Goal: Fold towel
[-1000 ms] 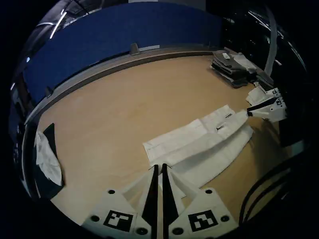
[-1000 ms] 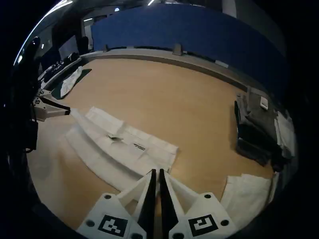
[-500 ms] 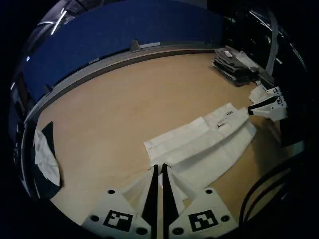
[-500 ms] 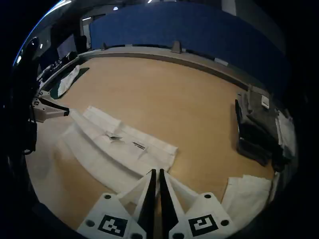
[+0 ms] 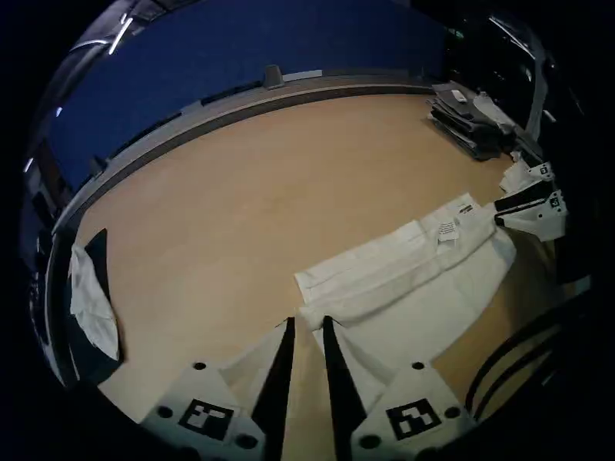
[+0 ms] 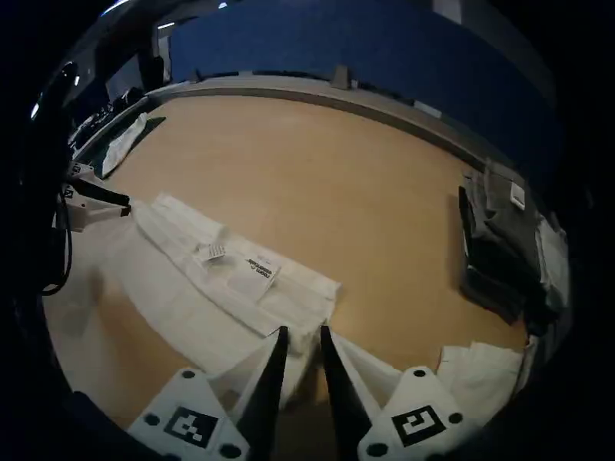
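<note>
Wide wood table underneath everything, blue screen along its far edge. Near the front edge, lying flat: the white towel, a long band folded lengthwise, with the upper layer narrower than the one beneath.

Well apart from the towel, toward a far corner of the table: a stack of grey folded cloths. Just in front of that stack, in the right gripper view, another white cloth. At the opposite end of the table, a third white cloth on something dark.

At one end of the towel, the left claw: fingers parted by a narrow gap, tips just at the folded corner, gripping nothing. At the other end, the right claw: likewise narrowly parted, cloth at its tips but not pinched.

On top of the towel, toward the right claw's end: two small labels.
</note>
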Tool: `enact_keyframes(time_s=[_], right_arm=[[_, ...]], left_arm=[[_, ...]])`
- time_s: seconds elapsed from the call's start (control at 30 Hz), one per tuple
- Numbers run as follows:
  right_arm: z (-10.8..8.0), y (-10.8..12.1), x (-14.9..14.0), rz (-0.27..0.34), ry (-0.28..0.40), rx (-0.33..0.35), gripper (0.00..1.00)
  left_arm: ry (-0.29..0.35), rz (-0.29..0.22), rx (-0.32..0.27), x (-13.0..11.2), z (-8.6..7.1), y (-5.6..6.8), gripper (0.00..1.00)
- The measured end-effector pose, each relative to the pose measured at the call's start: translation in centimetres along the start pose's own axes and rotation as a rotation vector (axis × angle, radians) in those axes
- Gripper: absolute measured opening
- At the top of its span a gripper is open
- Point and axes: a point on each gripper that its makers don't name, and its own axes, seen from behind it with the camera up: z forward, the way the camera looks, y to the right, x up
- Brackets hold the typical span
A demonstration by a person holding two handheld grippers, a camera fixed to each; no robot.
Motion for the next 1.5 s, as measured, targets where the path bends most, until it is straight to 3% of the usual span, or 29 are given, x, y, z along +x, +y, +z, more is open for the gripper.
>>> enact_keyframes(time_s=[0.07,0.47,0.6,0.8,1.07,1.5], right_arm=[[0.1,0.4,0.0,0.0,0.0,-0.017,0.42],[0.6,1.9,1.0,-0.005,0.008,-0.09,0.58],[0.7,2.6,1.6,-0.003,0.012,-0.119,0.72],[0.5,3.6,2.6,0.006,0.038,-0.159,0.95],[0.1,4.2,3.5,0.022,0.077,-0.179,1.0],[-1.1,3.8,3.5,0.006,0.089,-0.172,1.0]], left_arm=[[0.0,-0.006,0.005,0.0,0.0,-0.3,0.37],[0.006,-0.006,0.037,0.7,0.6,-1.3,0.46],[0.013,-0.011,0.051,1.2,0.7,-1.8,0.48],[0.025,-0.024,0.066,1.8,0.6,-2.4,0.63],[0.038,-0.039,0.088,2.2,0.3,-3.1,0.88],[0.062,-0.051,0.108,3.0,-1.0,-3.4,0.92]])
